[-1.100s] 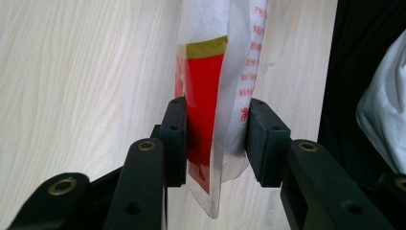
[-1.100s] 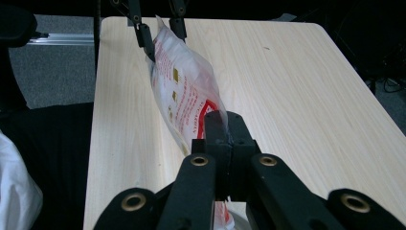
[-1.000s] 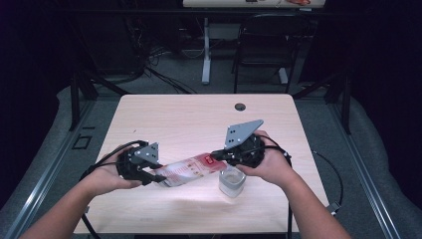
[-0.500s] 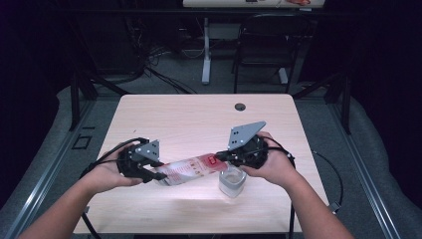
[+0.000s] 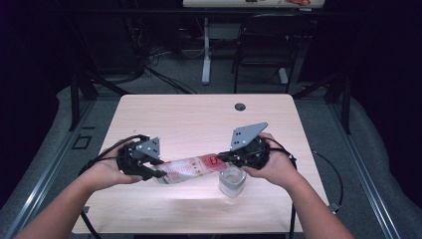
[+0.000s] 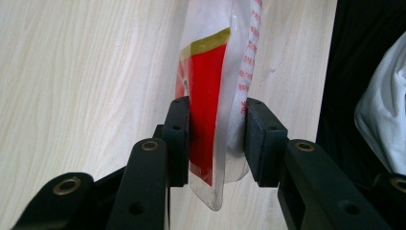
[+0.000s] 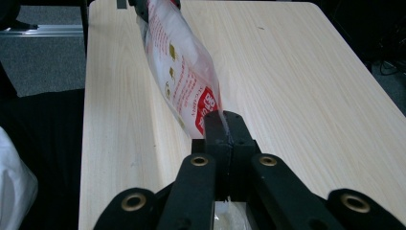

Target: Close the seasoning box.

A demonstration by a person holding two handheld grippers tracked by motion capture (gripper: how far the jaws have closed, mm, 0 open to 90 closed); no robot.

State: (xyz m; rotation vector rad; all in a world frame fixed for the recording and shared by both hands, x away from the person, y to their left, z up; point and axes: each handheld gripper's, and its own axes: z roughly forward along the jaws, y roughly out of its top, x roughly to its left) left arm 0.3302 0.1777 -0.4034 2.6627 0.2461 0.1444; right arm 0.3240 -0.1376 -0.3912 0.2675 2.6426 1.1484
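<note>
A clear plastic bag with red and white print point(image 5: 191, 167) hangs stretched between both grippers above the table's front half. My left gripper point(image 5: 155, 170) is shut on the bag's left end; the left gripper view shows the bag point(image 6: 215, 86) pinched between the jaws point(image 6: 216, 143). My right gripper point(image 5: 222, 158) is shut on the bag's right end, and in the right gripper view the bag point(image 7: 179, 72) runs away from the closed jaws point(image 7: 224, 129). A small clear cup point(image 5: 232, 181) stands on the table just below the right gripper.
The light wooden table point(image 5: 199, 119) has a dark round grommet point(image 5: 240, 106) near its far edge. Beyond the table stand a chair point(image 5: 263, 45) and a desk leg point(image 5: 206, 50) on a grey floor. Metal rails run along the left side.
The bag and both grippers hold nearly the same pose; the right gripper has shifted very slightly.
</note>
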